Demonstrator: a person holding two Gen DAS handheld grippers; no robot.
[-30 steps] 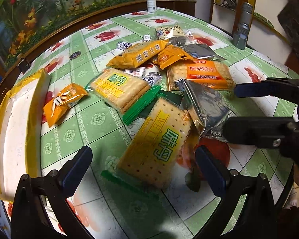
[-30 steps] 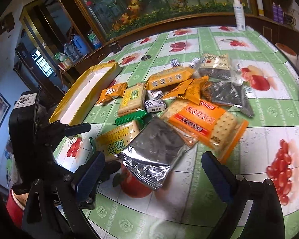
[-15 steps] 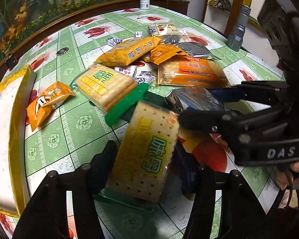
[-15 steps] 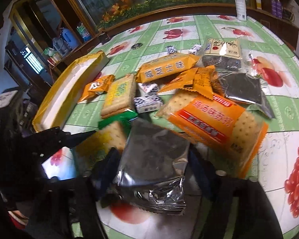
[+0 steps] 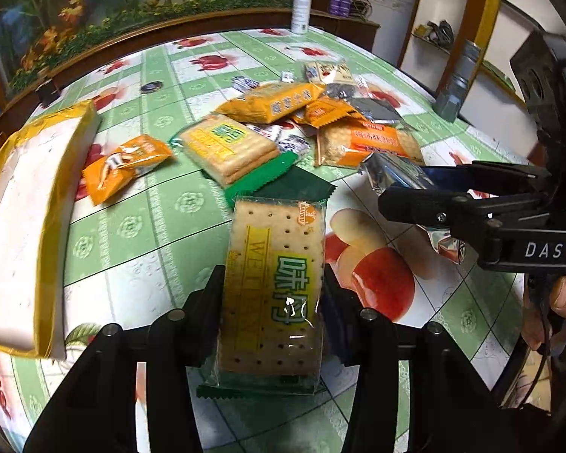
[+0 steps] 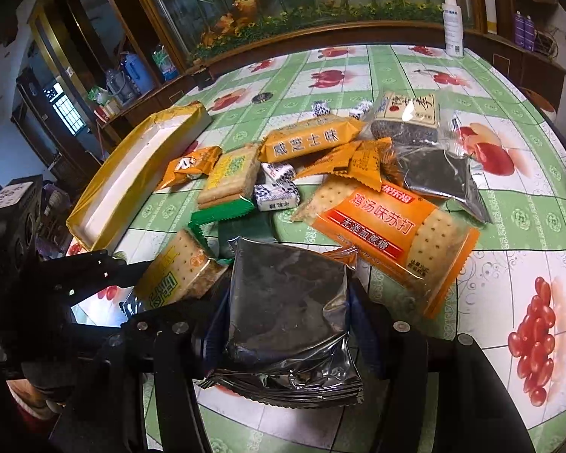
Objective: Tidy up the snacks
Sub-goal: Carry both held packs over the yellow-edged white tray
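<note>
My left gripper is shut on a yellow-green cracker pack and holds it just above the table. The same pack shows in the right wrist view. My right gripper is shut on a silver foil snack pack, which also shows in the left wrist view. A pile of snacks lies beyond: a second yellow-green cracker pack, an orange soda cracker pack, an orange bar, and a small orange pouch. A white tray with a yellow rim lies at the left.
The round table has a green fruit-print cloth. A white spray bottle stands at the far edge. A grey metal cylinder stands at the right edge. Dark seaweed packs lie at the pile's right. Small wrapped candies lie in the pile.
Both grippers closed: the left on the yellow-green cracker pack, the right on the silver foil pack. Both packs have lifted slightly away from the pile.
</note>
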